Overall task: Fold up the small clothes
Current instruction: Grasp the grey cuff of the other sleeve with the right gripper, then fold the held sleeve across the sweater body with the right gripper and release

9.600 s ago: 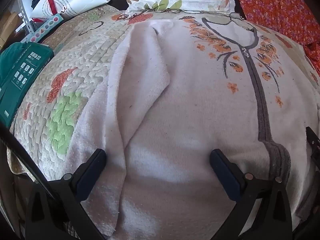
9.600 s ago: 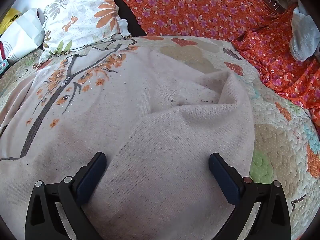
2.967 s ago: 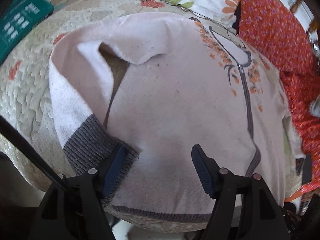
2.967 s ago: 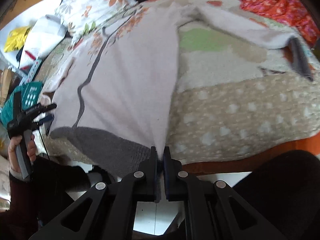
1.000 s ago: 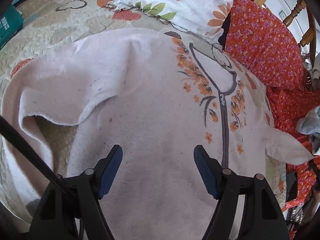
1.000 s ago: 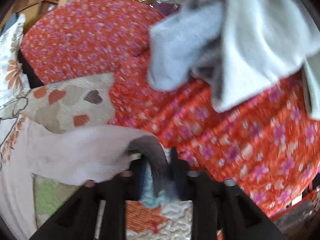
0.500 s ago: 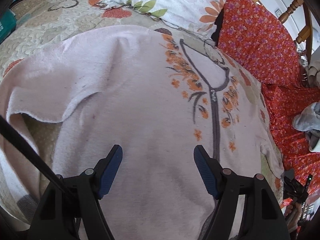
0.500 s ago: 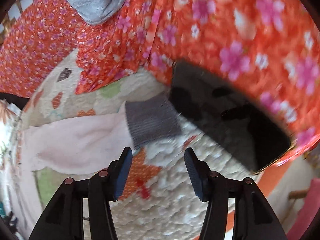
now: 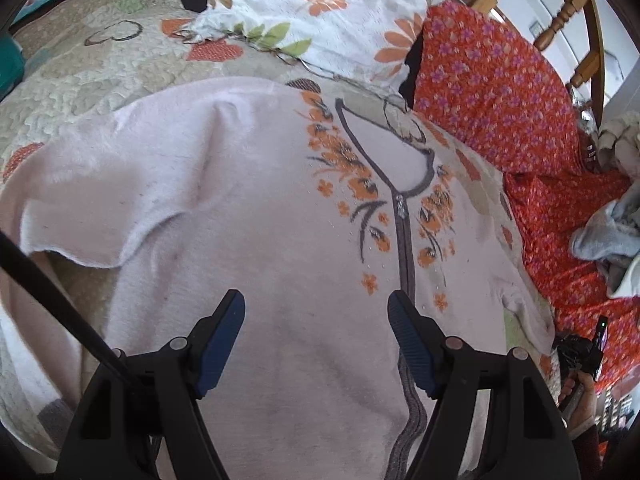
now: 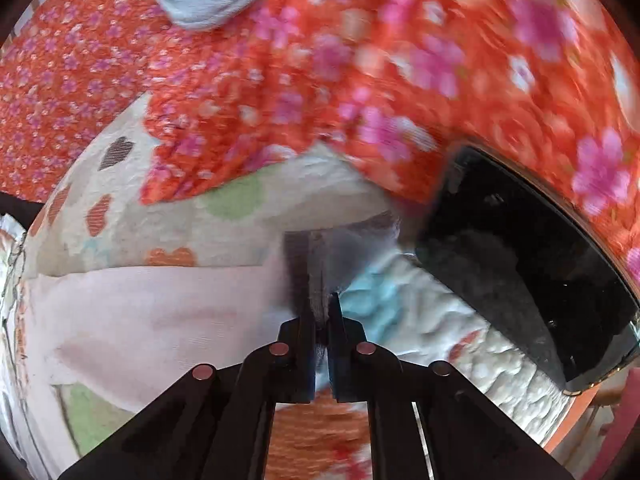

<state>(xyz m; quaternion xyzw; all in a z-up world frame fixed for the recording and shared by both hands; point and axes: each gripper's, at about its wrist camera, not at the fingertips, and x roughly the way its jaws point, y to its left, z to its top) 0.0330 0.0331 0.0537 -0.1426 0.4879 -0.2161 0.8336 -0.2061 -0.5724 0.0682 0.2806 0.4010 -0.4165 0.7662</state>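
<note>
A pale pink sweater [image 9: 248, 208] with orange flowers and a grey zip line lies spread on the quilted bedspread [image 9: 80, 68]. My left gripper [image 9: 316, 316] hovers open above the sweater's chest, nothing between its pads. In the right wrist view the sweater's sleeve [image 10: 152, 312] stretches leftward and ends in a grey ribbed cuff [image 10: 320, 264]. My right gripper [image 10: 319, 312] is shut on that cuff. The left sleeve [image 9: 80, 200] lies folded across the body. The right gripper also shows small at the far right of the left wrist view, held by a hand [image 9: 576, 388].
A flowered white pillow [image 9: 320, 8] and an orange flowered cloth [image 9: 520, 128] lie beyond the sweater. Grey clothes [image 9: 608, 236] are heaped on the orange cloth. A black phone [image 10: 532, 268] rests by the cuff. Wooden chair posts [image 9: 572, 16] stand behind.
My right gripper dropped onto the grey cuff and its jaws closed on it. The left gripper stayed open over the sweater with almost no shift.
</note>
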